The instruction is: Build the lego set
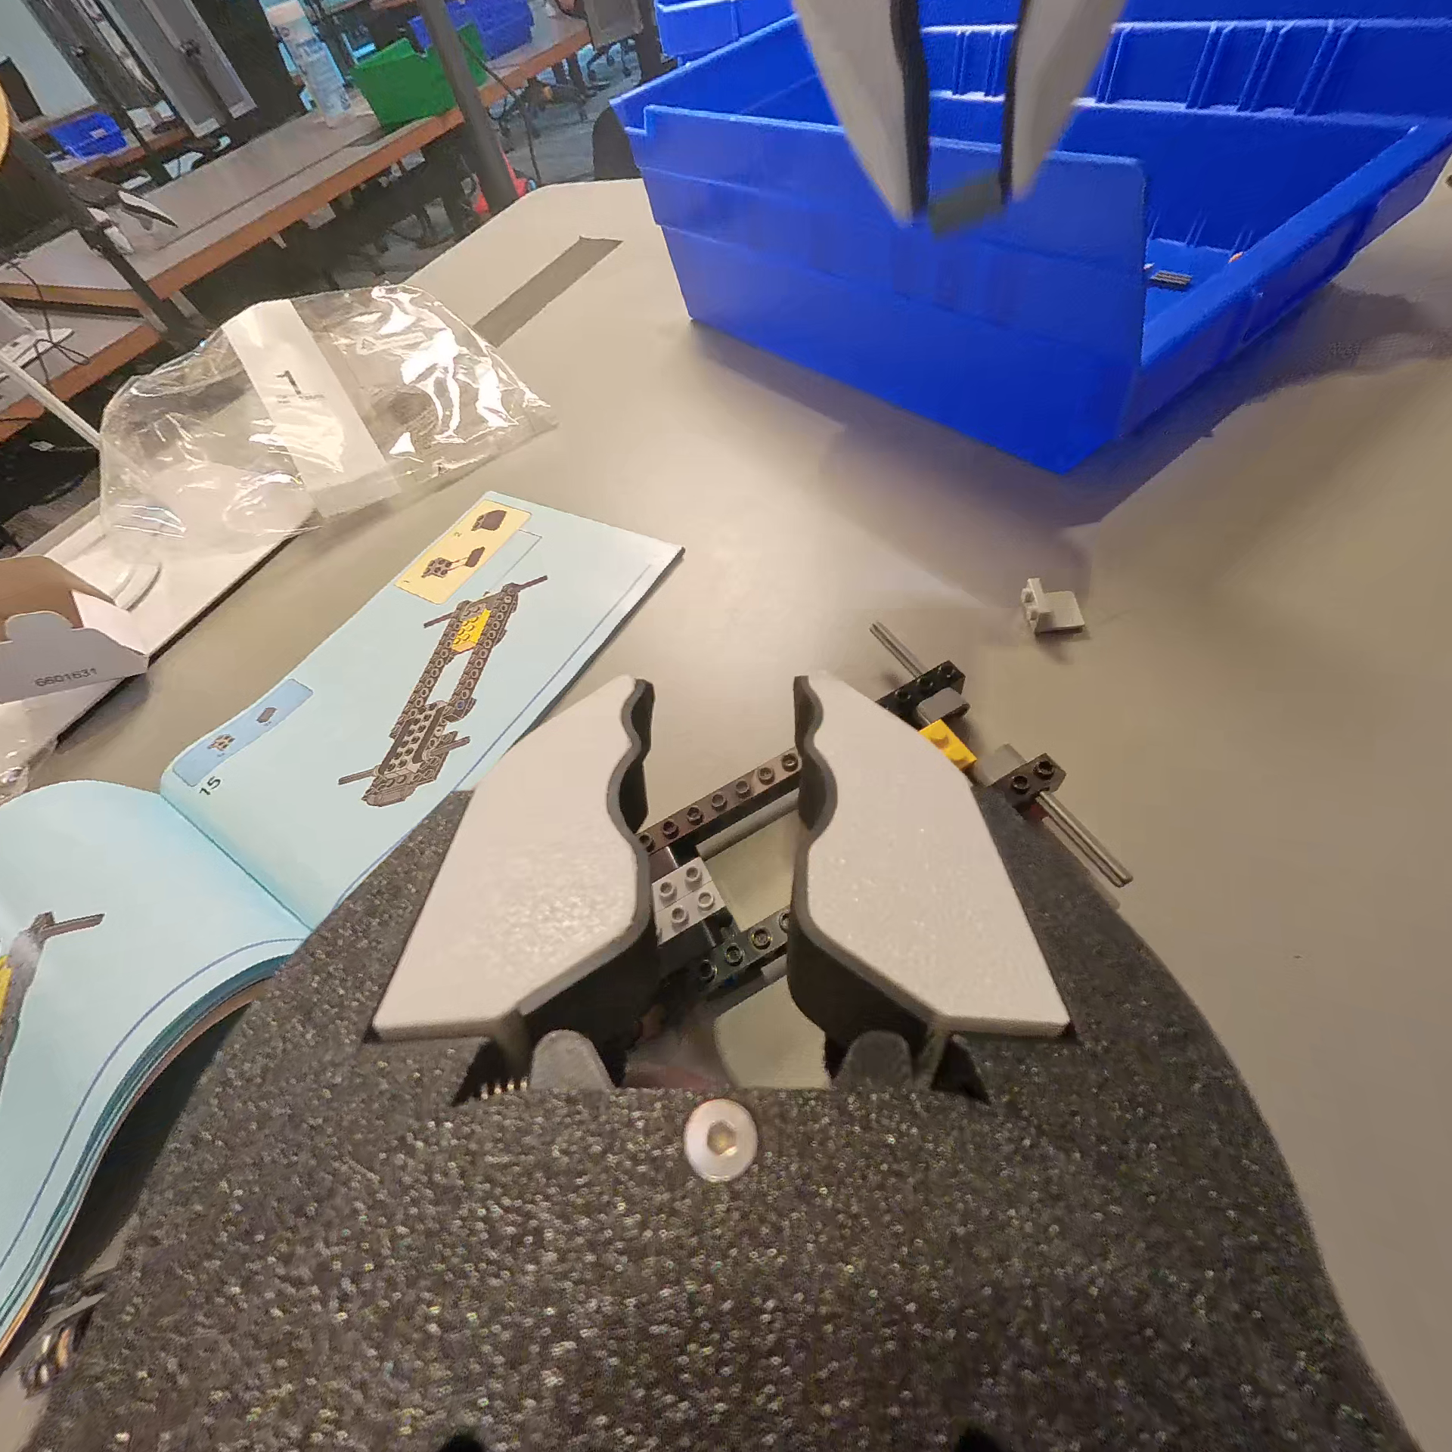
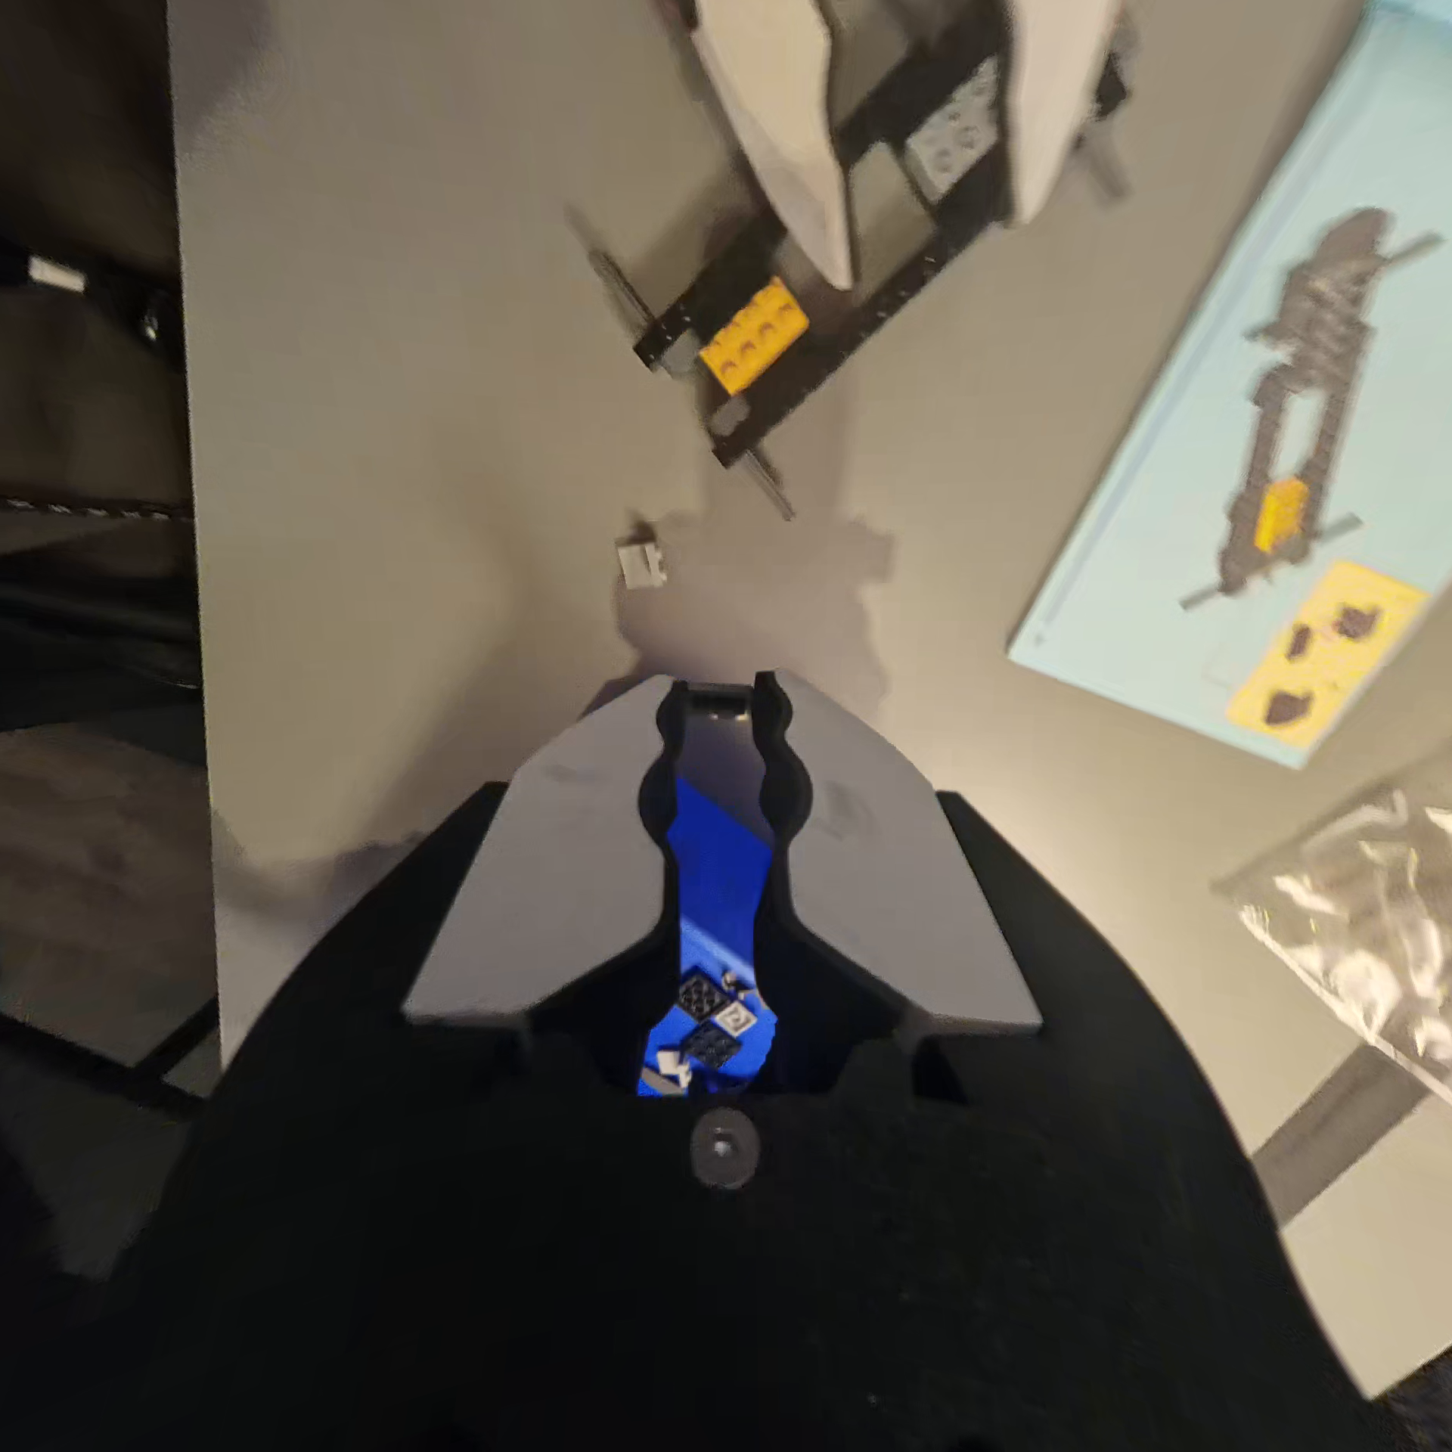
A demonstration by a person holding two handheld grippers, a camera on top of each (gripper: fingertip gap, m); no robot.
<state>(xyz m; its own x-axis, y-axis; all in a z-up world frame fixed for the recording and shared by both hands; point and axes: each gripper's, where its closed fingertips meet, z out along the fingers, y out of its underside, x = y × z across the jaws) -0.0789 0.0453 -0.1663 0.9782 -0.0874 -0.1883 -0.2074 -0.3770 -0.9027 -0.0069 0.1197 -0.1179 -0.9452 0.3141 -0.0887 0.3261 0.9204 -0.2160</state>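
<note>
Currently the left gripper (image 1: 723,715) straddles a black brick frame (image 1: 723,793) lying on the grey table (image 1: 786,511). Its jaws stand at medium width, one finger on each side of the frame's long beams; whether the pads press the frame cannot be told. The frame carries a yellow brick (image 1: 947,740), light grey studded plates (image 1: 682,896) and two thin axles (image 1: 1088,848). A loose light grey bracket (image 1: 1051,605) lies on the table just beyond the frame.

The right gripper (image 2: 721,695) is held above the table, near the front of the blue bin (image 1: 1021,314). Its jaws are narrow and closed on a small dark grey piece (image 2: 719,703), gripped at the fingertips with both pads against it. Small black and white parts (image 2: 711,1013) lie on the bin floor.

An open instruction booklet (image 1: 408,668) lies left of the frame. Further toward the table's left edge lie a clear plastic bag (image 1: 314,408) and a white carton (image 1: 71,636).
</note>
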